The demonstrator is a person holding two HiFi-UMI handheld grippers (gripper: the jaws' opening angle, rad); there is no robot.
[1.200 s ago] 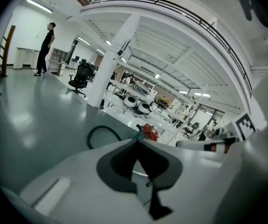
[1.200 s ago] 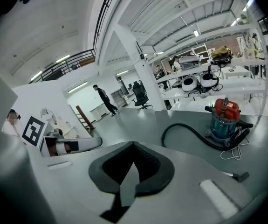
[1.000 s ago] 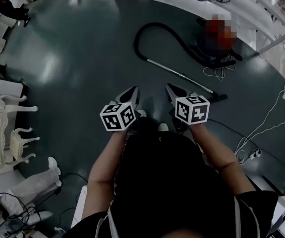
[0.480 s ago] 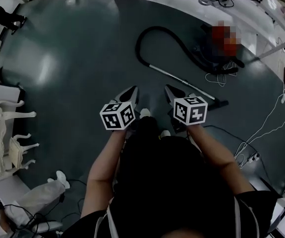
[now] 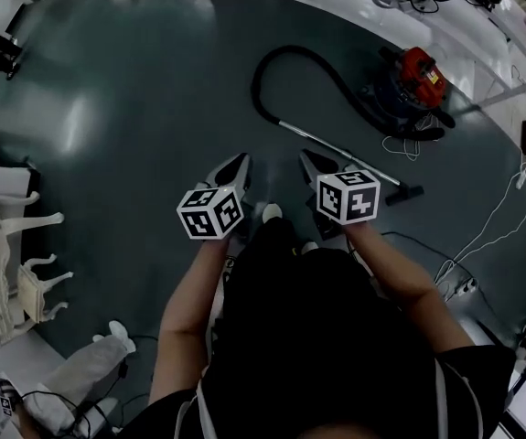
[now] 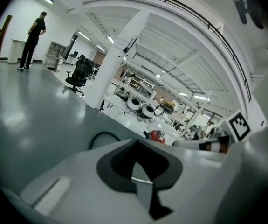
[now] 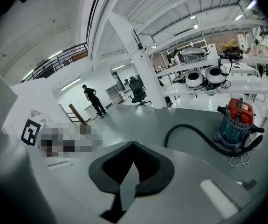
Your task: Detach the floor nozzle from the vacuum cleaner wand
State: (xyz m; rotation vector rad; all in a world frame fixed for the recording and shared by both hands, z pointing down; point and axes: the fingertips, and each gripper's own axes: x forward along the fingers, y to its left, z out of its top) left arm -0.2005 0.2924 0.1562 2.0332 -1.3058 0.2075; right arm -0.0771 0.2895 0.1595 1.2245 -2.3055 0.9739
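A red and blue vacuum canister [image 5: 413,79] stands on the dark floor at the upper right of the head view. Its black hose [image 5: 272,67] loops left and joins a silver wand [image 5: 336,149]. The wand lies on the floor and ends in a black floor nozzle [image 5: 405,193]. My left gripper [image 5: 235,172] and right gripper [image 5: 316,166] are held side by side in the air, both shut and empty, short of the wand. The right gripper view shows its shut gripper [image 7: 134,148], the canister [image 7: 236,122] and the hose [image 7: 189,134]. Past the left gripper [image 6: 136,146] I see part of the hose [image 6: 101,136].
White chairs [image 5: 16,245] stand at the left edge. A white cable [image 5: 491,227] and a power strip [image 5: 468,284] lie on the floor at the right. A person [image 7: 94,101] stands far off, beside an office chair [image 6: 80,73]. Benches line the back.
The floor has slid down the head view: both grippers have moved forward together toward the wand and nozzle. Both stay shut.
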